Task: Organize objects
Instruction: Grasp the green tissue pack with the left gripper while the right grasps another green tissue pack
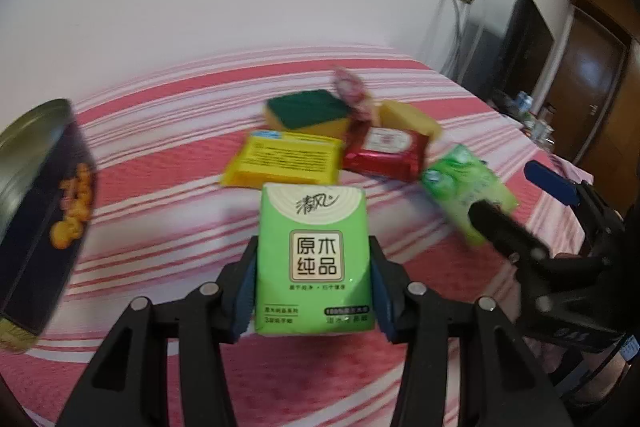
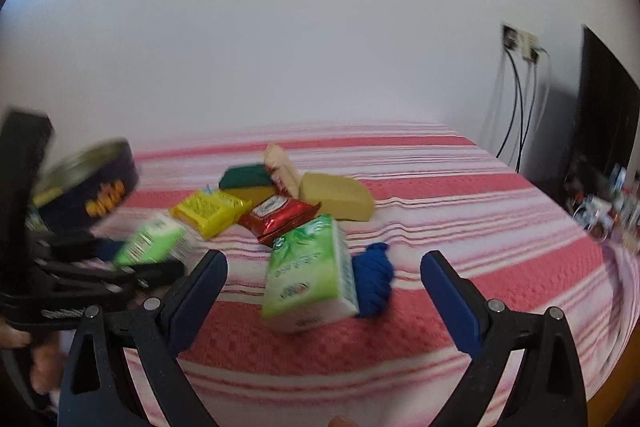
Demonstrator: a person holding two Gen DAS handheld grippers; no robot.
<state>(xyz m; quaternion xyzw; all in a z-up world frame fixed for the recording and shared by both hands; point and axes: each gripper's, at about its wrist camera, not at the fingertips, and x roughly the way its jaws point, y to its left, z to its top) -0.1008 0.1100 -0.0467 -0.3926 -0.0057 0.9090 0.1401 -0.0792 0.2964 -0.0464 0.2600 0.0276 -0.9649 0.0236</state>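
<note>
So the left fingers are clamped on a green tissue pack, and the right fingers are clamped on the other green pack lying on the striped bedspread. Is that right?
Not quite. The left gripper does clamp the green tissue pack. But the right gripper is open: in the right wrist view its fingers stand wide apart, clear of the other green pack, which lies free on the striped bedspread.

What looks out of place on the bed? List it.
The green-topped sponge, yellow packet, red packet and yellow sponge lie jumbled, overlapping at odd angles. A green tissue pack sits tilted beside blue rope. Nothing looks spilled or torn.
</note>
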